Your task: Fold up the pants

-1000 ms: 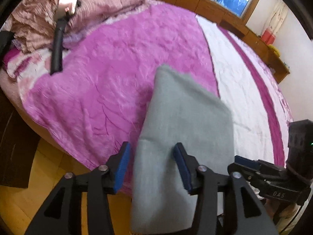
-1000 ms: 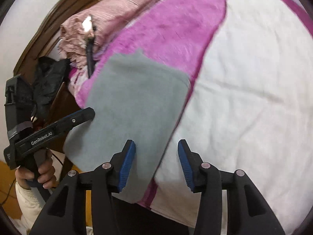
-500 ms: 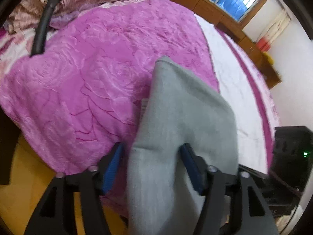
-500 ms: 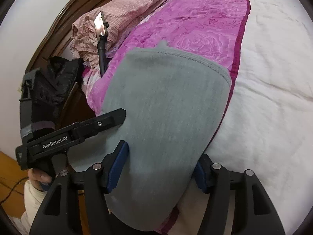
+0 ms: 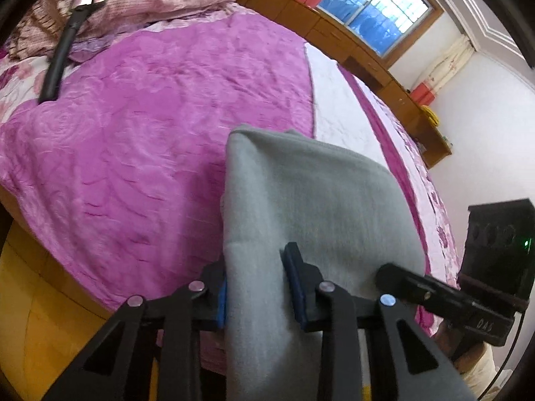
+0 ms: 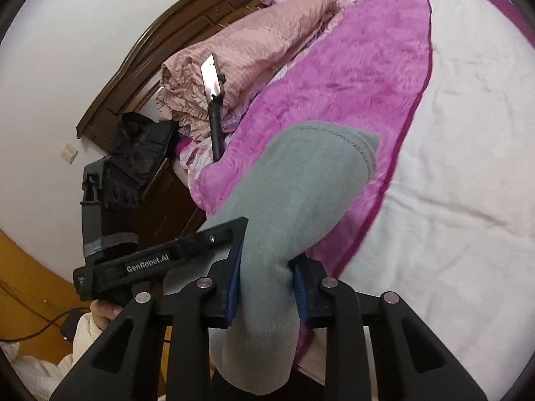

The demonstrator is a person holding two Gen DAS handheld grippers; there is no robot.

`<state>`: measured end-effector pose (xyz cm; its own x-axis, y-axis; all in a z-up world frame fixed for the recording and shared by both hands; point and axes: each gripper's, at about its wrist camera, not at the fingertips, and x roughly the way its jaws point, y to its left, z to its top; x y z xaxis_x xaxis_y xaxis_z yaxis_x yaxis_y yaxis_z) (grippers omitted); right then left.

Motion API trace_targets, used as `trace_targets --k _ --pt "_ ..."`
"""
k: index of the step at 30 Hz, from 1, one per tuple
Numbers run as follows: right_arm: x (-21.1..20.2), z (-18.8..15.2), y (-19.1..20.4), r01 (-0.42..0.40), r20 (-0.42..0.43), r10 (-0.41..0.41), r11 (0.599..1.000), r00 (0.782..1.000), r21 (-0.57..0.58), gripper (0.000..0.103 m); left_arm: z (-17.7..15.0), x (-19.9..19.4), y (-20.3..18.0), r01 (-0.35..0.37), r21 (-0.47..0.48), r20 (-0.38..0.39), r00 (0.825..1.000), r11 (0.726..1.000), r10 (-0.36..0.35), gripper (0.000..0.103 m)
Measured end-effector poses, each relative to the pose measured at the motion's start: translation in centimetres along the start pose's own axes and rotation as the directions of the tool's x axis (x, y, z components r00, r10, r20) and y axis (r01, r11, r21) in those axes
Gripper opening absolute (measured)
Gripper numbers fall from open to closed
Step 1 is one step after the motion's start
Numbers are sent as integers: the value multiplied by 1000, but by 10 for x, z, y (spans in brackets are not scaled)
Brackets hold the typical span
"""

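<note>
The grey pants point(image 5: 311, 200) lie folded at the near edge of the bed, their near end lifted off the magenta blanket point(image 5: 140, 127). My left gripper point(image 5: 257, 287) is shut on the near left part of the pants. My right gripper point(image 6: 265, 284) is shut on the near right part of the pants point(image 6: 301, 193), which bunch between the blue pads. Each gripper shows in the other's view, the right one point(image 5: 444, 300) and the left one point(image 6: 160, 257), close side by side.
A phone on a black stick point(image 6: 214, 100) rests on pink bedding point(image 6: 254, 56) by the wooden headboard point(image 6: 140, 63). A white sheet point(image 6: 468, 167) covers the right of the bed. A wooden cabinet point(image 5: 367, 56) runs under the window. Yellow floor point(image 5: 36, 307) lies below the bed edge.
Both grippers moved in over the near end of the pants and closed on it. The near end has risen and bunched up.
</note>
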<state>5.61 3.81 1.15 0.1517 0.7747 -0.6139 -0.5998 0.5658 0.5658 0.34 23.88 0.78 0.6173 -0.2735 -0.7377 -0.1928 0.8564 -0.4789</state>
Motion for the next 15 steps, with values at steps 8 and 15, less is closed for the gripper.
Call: trace_targets --k 8,15 --pt "-50 12 -19 79 60 -75 995 995 -67 19 5 27 -62 42 79 -13 999 996 -41 29" --pt "-98 34 -54 149 135 -137 985 981 -85 19 32 55 -128 67 213 -15 998 975 -66 29"
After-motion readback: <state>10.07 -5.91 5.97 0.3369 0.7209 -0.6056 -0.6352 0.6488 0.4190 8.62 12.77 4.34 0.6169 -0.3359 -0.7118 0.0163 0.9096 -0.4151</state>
